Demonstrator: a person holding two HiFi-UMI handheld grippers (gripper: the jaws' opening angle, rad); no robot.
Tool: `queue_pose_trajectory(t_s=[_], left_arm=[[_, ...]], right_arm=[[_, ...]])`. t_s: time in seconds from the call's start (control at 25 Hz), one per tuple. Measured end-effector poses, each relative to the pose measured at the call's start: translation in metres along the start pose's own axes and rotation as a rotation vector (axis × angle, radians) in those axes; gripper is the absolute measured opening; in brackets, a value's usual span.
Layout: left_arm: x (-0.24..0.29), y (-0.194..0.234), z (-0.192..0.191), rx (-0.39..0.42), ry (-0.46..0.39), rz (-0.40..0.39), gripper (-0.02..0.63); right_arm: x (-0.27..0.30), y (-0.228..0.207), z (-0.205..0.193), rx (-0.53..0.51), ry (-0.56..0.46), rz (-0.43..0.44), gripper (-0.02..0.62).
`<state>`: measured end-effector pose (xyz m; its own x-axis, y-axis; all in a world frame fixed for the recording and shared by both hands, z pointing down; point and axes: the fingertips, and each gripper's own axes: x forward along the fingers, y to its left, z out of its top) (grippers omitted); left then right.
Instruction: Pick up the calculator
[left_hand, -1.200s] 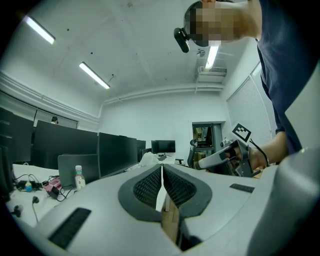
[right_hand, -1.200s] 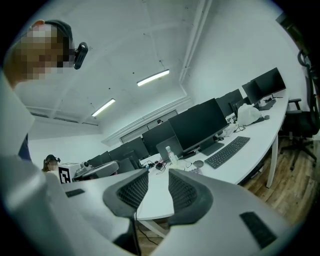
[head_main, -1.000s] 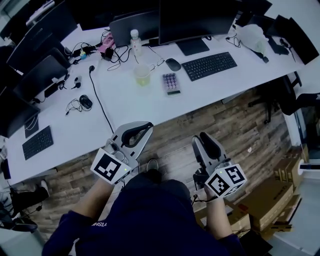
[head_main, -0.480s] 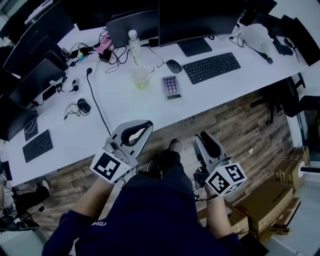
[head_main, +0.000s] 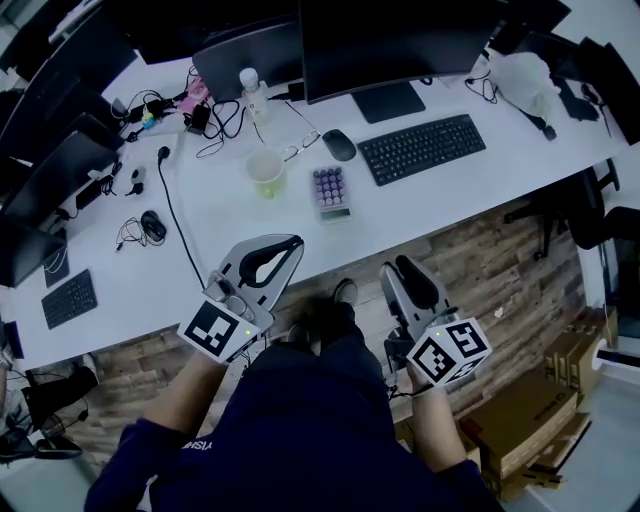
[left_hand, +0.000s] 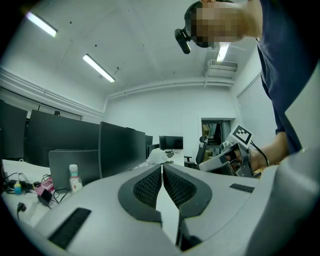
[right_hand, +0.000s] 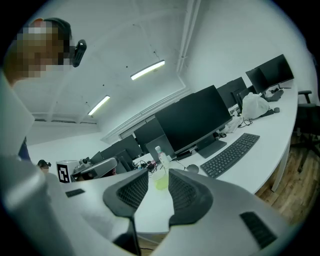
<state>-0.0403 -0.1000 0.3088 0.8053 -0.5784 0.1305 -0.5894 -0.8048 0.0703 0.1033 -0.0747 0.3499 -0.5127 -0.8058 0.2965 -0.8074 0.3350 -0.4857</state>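
Observation:
The calculator (head_main: 330, 192), small with purple keys, lies flat on the white desk (head_main: 230, 220) between a green cup (head_main: 266, 173) and a black keyboard (head_main: 421, 147). My left gripper (head_main: 286, 241) hovers over the desk's near edge, short and left of the calculator, jaws shut with nothing between them; its own view (left_hand: 161, 166) shows the pads meeting. My right gripper (head_main: 399, 266) hangs over the floor in front of the desk, open and empty. Between its jaws (right_hand: 158, 173) the green cup (right_hand: 161, 183) shows; the calculator is hidden there.
Monitors (head_main: 390, 40) line the back of the desk. A mouse (head_main: 338, 145), a bottle (head_main: 250, 88), glasses and tangled cables (head_main: 215, 115) lie around the cup. Another mouse (head_main: 153, 225) and keyboard (head_main: 69, 298) are at the left. Cardboard boxes (head_main: 520, 420) sit on the floor at right.
Both grippers have come closer to the desk; the left one now reaches over its near edge. The desk and calculator sit lower and more to the left in the head view. Jaws unchanged.

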Motion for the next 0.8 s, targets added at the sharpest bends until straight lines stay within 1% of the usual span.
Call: queue_pose_trajectory(t_s=[0.12, 0.28, 0.48, 0.8], left_arm=[[0.020, 0.006, -0.001, 0.001, -0.001, 0.009, 0.034], [0.045, 0.015, 0.000, -0.017, 0.023, 0.036, 0.034], [0.076, 0.028, -0.002, -0.015, 0.036, 0.057, 0.034], [0.112, 0.047, -0.019, -0.046, 0.093, 0.131, 0.034]], right_arm=[[0.011, -0.016, 0.011, -0.001, 0.007, 0.016, 0.130], [0.024, -0.038, 0.024, 0.007, 0.023, 0.031, 0.130], [0.045, -0.065, 0.038, 0.014, 0.045, 0.054, 0.130], [0.076, -0.099, 0.042, 0.058, 0.100, 0.105, 0.130]])
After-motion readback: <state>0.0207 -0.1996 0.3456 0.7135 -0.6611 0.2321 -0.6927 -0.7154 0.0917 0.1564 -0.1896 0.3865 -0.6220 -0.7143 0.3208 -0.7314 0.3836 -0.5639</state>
